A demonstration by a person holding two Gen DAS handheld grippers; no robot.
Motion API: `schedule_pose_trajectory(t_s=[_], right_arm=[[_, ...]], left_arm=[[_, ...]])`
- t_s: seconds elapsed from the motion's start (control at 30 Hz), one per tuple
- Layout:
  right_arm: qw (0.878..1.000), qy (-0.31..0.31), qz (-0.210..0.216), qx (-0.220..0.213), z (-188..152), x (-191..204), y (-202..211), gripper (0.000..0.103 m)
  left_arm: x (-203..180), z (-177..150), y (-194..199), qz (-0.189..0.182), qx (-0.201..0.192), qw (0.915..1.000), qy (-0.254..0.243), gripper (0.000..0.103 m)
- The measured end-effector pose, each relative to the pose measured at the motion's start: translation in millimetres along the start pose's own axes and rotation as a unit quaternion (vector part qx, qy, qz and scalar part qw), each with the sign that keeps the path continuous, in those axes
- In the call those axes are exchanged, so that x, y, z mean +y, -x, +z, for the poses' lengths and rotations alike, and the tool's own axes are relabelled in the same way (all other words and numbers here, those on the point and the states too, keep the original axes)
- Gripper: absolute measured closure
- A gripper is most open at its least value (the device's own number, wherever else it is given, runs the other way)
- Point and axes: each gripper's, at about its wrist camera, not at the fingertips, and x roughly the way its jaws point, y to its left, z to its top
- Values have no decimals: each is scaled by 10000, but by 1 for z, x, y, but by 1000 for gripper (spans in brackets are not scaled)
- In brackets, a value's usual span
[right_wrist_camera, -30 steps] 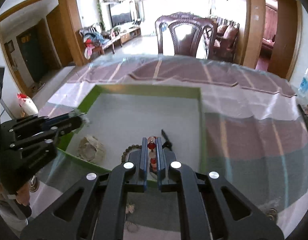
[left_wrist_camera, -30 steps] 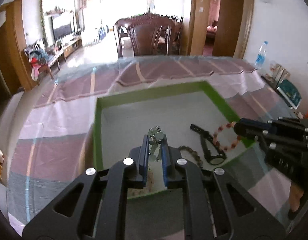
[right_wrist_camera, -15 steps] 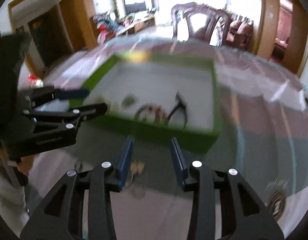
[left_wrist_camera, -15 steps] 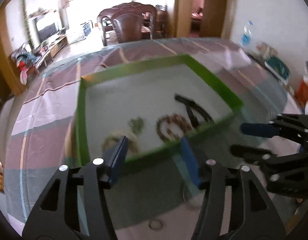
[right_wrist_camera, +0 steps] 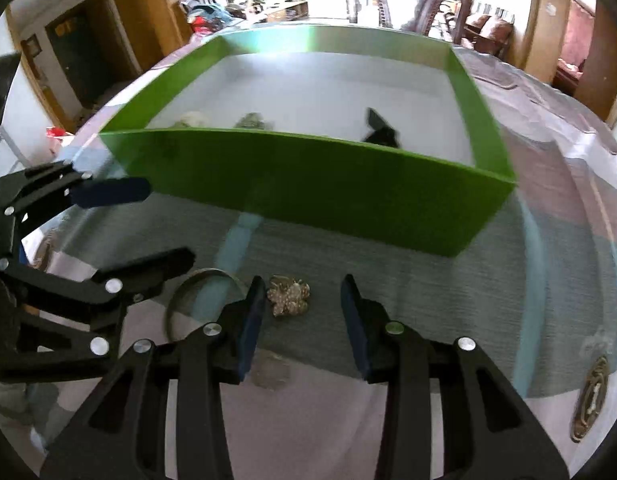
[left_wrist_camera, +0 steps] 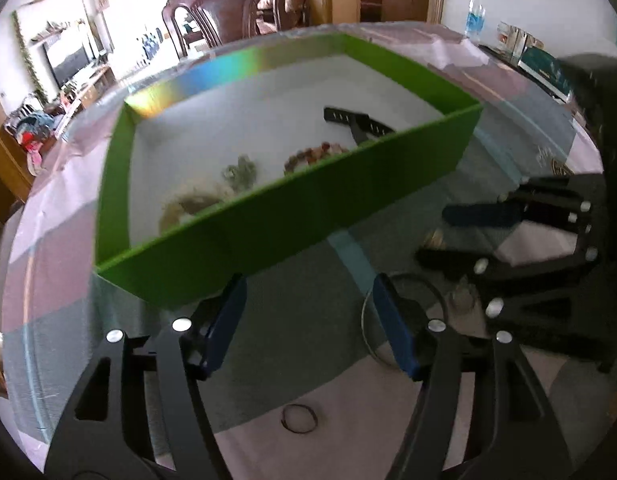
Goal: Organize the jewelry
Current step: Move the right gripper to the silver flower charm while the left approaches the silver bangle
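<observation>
Jaws gape empty on both hand-held grippers (left_wrist_camera: 308,320) (right_wrist_camera: 302,312) (no writing legible) before green box (right_wrist_camera: 308,168).

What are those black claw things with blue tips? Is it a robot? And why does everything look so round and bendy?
No robot here: a person holds one grabbing tool in each hand. Each tool has a small camera looking along its two fingers, and the wide lens bends the picture.

One picture comes from the left gripper, the other from the right gripper. Each also sees the other from the side. Both are open and hold nothing.

On the glass-topped table stands a green box. Inside lie a black watch, a reddish bead bracelet, a greenish piece and a pale piece, too blurry to name.

Outside the box wait a sparkly gold brooch, a thin bangle and a small dark ring.
</observation>
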Motion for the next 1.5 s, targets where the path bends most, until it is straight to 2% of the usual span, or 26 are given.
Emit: schedule_pose_trajectory(t_s=[0.13,0.27,0.4,0.47,0.6,0.83,0.97,1.2,1.5], right_arm=[[9992,-193,-315,147,-7,-15,-1,64],[9991,-302,-240,160,-10,-25,4,63],[9996,-172,-173,139,-15,-25,9,55],[9996,-97,-168,206,-17,-20,5,54],[9996,52,-238,156,-17,-15,3,48],[9994,101,-311,-90,-18,-14,0,48],[9992,92,-325,-207,-16,-16,-2,48],[9992,89,-324,-206,-16,-17,-2,48],[9991,87,-332,-255,-16,-18,-3,48]], left_arm=[[-8,-5,-7,-69,141,9998,-135,35],[-16,-9,-17,-69,258,9992,-285,34],[-13,-7,-20,-90,253,9995,-193,28],[-9,-6,-22,-76,261,9996,-109,26],[-5,-6,-22,-52,256,9997,-38,26],[-5,-6,-23,27,220,9998,-13,25],[0,-6,-21,86,188,9997,99,35],[18,-4,-21,275,171,9978,584,60],[12,-3,-20,279,162,9984,455,56]])
